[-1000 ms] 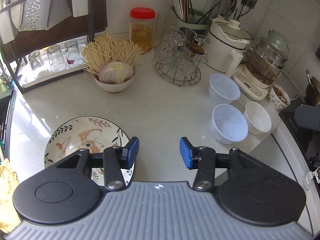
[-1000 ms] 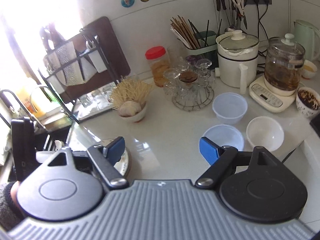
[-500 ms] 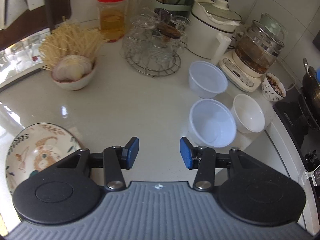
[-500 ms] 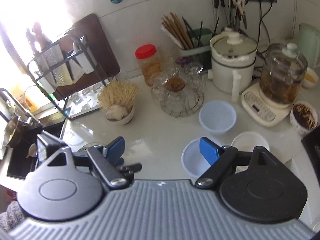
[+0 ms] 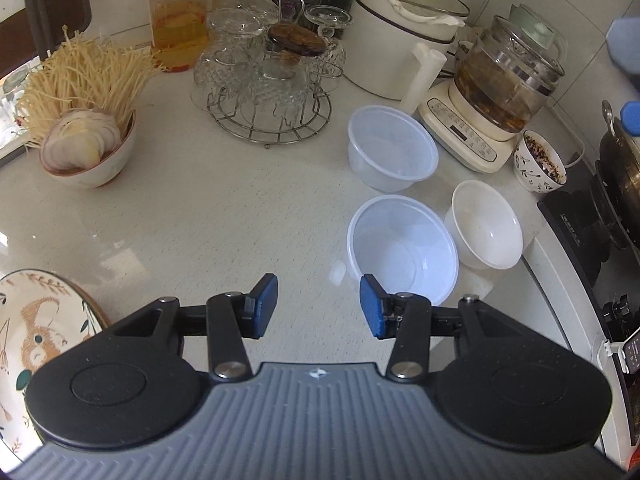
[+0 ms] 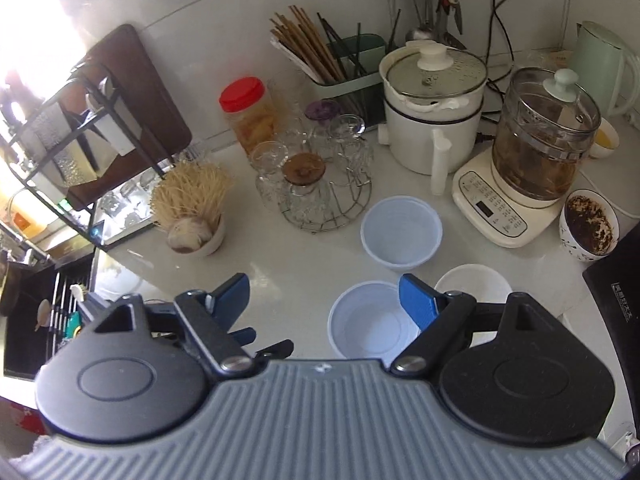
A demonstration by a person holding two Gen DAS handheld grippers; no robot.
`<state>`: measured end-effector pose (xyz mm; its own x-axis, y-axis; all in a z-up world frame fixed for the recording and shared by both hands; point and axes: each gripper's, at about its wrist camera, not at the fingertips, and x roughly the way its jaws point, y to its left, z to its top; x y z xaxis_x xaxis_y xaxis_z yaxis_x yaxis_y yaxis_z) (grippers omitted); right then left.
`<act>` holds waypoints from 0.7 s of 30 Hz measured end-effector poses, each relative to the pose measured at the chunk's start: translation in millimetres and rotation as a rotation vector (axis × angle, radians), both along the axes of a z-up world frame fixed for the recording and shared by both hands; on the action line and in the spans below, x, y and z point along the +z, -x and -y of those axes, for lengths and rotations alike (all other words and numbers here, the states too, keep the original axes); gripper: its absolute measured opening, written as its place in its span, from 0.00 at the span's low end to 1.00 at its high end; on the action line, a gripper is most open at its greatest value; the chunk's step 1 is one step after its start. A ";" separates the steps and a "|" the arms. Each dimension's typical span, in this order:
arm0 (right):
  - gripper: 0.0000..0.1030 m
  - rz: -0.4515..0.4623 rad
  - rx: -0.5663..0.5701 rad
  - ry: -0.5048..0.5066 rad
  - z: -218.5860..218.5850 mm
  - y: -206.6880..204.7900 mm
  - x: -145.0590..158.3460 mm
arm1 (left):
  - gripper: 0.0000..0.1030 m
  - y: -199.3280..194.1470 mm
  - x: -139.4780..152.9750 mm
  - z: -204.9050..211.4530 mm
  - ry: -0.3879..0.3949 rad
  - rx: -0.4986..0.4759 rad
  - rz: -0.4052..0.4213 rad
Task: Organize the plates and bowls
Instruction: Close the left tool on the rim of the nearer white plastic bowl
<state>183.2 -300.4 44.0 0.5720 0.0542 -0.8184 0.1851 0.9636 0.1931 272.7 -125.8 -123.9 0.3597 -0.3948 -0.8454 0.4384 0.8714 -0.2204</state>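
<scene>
Currently, the left gripper [image 5: 319, 306] is held above the pale speckled bench [image 5: 208, 208] with its blue-padded fingers [image 5: 265, 300] parted moderately and nothing gripped between them. Just beyond its right finger, a translucent round plastic bowl [image 5: 402, 250] is seen, with a second translucent plastic bowl [image 5: 392, 148] behind it and a white ceramic bowl [image 5: 486, 230] just beside it. A patterned ceramic plate with a leaf and animal design [image 5: 36, 320] is seen at the left edge. The right gripper [image 6: 326, 300] is held wide and empty over the nearer plastic bowl [image 6: 370, 326].
</scene>
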 end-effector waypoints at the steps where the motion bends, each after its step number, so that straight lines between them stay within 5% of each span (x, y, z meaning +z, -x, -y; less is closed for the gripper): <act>1: 0.81 0.006 -0.007 -0.002 1.2 -0.4 0.0 | 0.50 -2.0 -0.2 0.6 0.002 -0.002 0.000; 21: 0.81 -0.006 -0.040 0.014 25.1 -21.0 -17.9 | 0.50 -25.1 -24.5 18.7 0.018 -0.005 -0.055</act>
